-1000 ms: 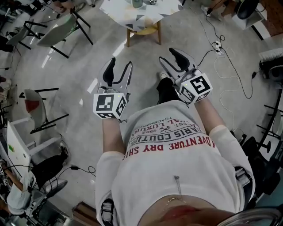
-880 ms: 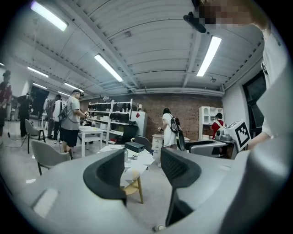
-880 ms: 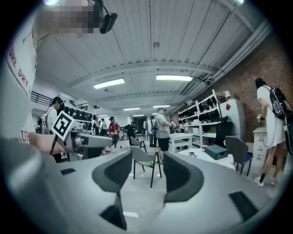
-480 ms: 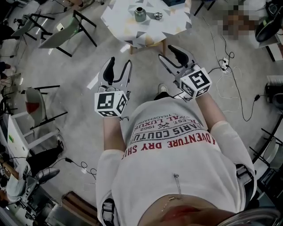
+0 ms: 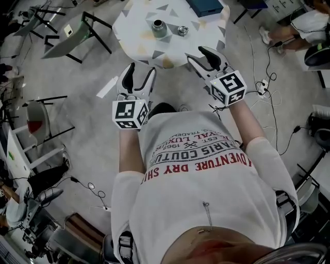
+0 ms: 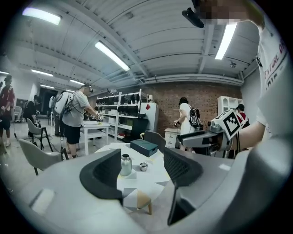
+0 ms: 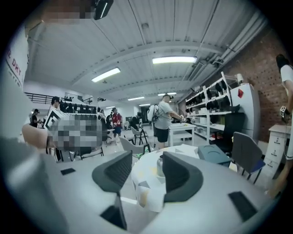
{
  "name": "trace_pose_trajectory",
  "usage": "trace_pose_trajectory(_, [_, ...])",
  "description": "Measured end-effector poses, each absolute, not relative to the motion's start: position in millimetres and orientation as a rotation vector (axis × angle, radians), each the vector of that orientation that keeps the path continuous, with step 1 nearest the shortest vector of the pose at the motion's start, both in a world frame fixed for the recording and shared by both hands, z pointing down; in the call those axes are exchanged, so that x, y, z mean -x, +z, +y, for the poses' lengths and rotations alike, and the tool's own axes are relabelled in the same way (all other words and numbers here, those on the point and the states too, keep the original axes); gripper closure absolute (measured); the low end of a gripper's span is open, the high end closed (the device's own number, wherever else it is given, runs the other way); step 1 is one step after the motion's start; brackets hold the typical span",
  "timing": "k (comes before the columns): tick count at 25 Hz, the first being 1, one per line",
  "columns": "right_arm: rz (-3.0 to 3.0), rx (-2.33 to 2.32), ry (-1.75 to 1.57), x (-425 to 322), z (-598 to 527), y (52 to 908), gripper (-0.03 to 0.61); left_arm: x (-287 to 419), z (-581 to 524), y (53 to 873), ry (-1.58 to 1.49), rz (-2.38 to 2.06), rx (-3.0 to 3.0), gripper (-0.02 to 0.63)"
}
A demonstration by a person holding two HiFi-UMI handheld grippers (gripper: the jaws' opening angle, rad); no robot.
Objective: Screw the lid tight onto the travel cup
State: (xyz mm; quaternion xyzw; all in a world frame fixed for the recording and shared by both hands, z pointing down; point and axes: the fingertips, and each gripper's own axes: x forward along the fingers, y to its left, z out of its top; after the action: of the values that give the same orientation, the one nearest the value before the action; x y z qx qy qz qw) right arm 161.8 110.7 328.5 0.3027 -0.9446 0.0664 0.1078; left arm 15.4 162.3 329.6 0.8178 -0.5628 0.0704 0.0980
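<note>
A steel travel cup point(image 5: 159, 28) stands upright on a small round patterned table point(image 5: 135, 37), with its metal lid point(image 5: 182, 30) lying a little to its right. Both grippers are held in the air short of the table's near edge, apart from cup and lid. My left gripper point(image 5: 140, 76) is empty and its jaws are opening. In the left gripper view the cup point(image 6: 126, 165) and lid point(image 6: 143, 167) show far off between the jaws. My right gripper point(image 5: 201, 56) is open and empty. Its right jaw partly hides the cup point(image 7: 160, 167).
A dark teal box point(image 5: 204, 6) lies at the table's far side. Grey chairs point(image 5: 69, 36) stand to the left of the table, and another chair point(image 5: 36, 121) is at the far left. Cables and a power strip point(image 5: 265, 82) lie on the floor to the right. People stand at white benches point(image 6: 94, 130) beyond.
The table with cup and lid has come closer in the head view, and both grippers now reach its near edge. The left jaws stand slightly wider.
</note>
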Motion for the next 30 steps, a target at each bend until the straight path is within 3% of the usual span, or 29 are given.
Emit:
trace_pose_trajectory(18, [-2.428,-0.851,0.344,-134,-45,438,0.393,-10,-25,461,0.477,-1.181,-2.583,0.245])
trace_pose_trajectory(30, [-2.150,-0.568,0.361,-126,-81,535,0.339,-30,-69,531,0.622,-0.812,-2.730,0.198])
